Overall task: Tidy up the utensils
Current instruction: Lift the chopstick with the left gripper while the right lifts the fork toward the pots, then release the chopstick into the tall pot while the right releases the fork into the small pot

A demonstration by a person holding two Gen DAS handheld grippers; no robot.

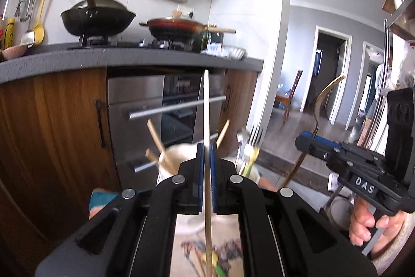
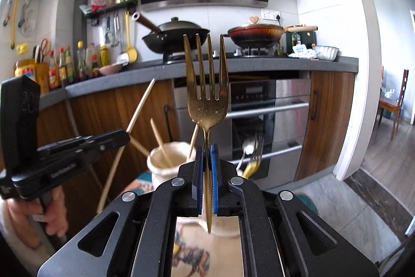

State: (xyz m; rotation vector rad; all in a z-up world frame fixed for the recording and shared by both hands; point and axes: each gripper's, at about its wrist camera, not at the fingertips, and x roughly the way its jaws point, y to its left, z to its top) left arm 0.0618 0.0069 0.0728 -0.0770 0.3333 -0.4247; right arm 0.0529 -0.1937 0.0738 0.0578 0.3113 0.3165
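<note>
My left gripper [image 1: 206,147] is shut on a pale wooden chopstick [image 1: 206,105] that stands upright between its blue pads. My right gripper [image 2: 206,148] is shut on the handle of a gold fork [image 2: 207,85], tines up. In the left wrist view the right gripper [image 1: 303,140] shows at the right, the fork [image 1: 326,95] curving up from it. In the right wrist view the left gripper [image 2: 124,134] shows at the left with its chopstick [image 2: 141,105]. Beyond both stands a cream holder [image 2: 168,160] with several chopsticks; a second holder [image 2: 250,168] to its right has forks.
A grey counter [image 2: 259,66] with a black wok [image 2: 176,38] and a red pan [image 2: 256,34] runs across the back, over wooden cabinets and a steel oven [image 2: 272,116]. A patterned mat [image 2: 194,256] lies under the grippers. A person's hand [image 1: 368,222] grips the right tool.
</note>
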